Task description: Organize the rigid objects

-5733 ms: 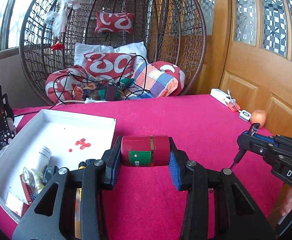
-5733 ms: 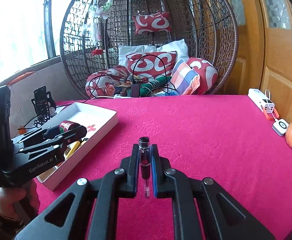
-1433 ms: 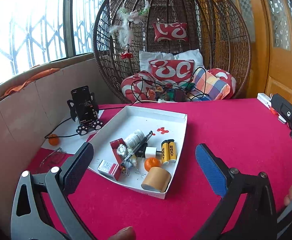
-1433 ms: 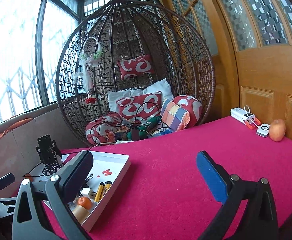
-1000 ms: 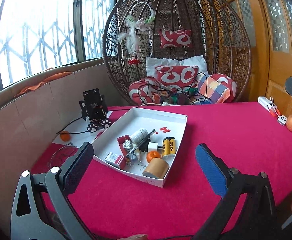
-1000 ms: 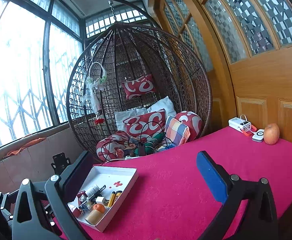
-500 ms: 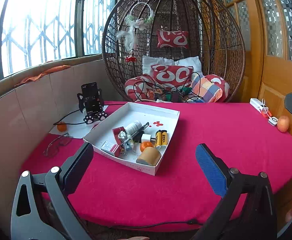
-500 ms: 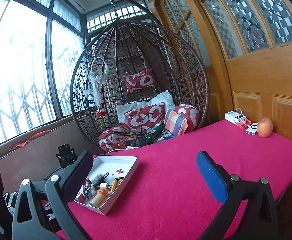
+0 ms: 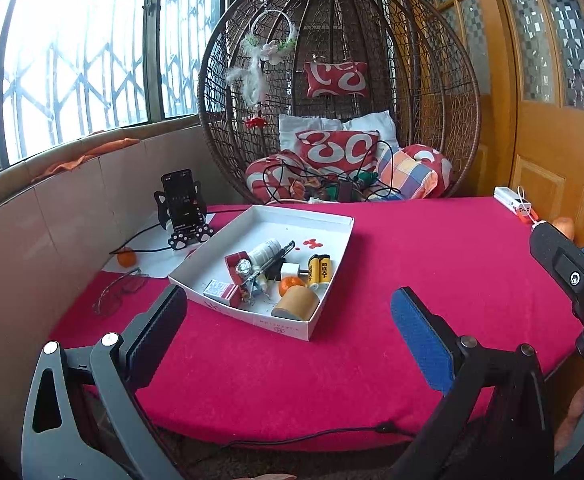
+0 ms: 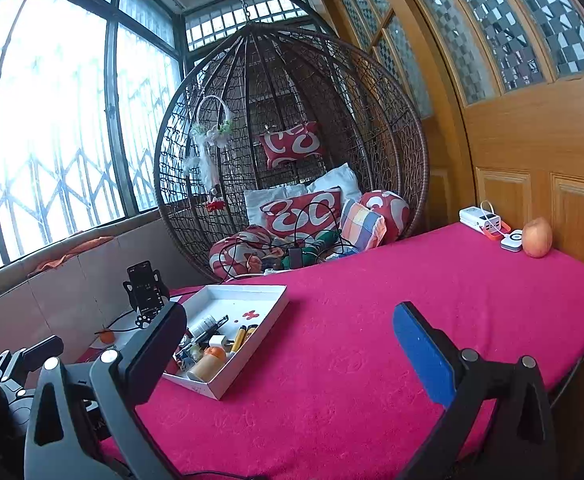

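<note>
A white tray [image 9: 332,222] lies on the red tablecloth [image 9: 432,264], also in the right wrist view [image 10: 275,294]. It holds several small things: yellow batteries [image 9: 319,269], a small orange [image 9: 290,283], a tan roll [image 9: 296,303], a pen [image 9: 269,266], a white bottle [image 9: 264,251] and a small red box [image 9: 221,291]. My left gripper [image 9: 287,332] is wide open and empty, held back from the table's near edge. My right gripper [image 10: 287,344] is wide open and empty, high above the table's near side.
A phone on a black stand [image 9: 183,208], a small orange [image 9: 125,258] and glasses [image 9: 117,292] are left of the tray. A power strip [image 10: 482,218], a white puck [image 10: 512,240] and an apple [image 10: 536,238] sit by the wooden door. A wicker egg chair [image 9: 340,92] stands behind.
Both grippers let go of the red tin and the pen and opened. Over the last second they pulled back and up from the table, so the tray looks smaller.
</note>
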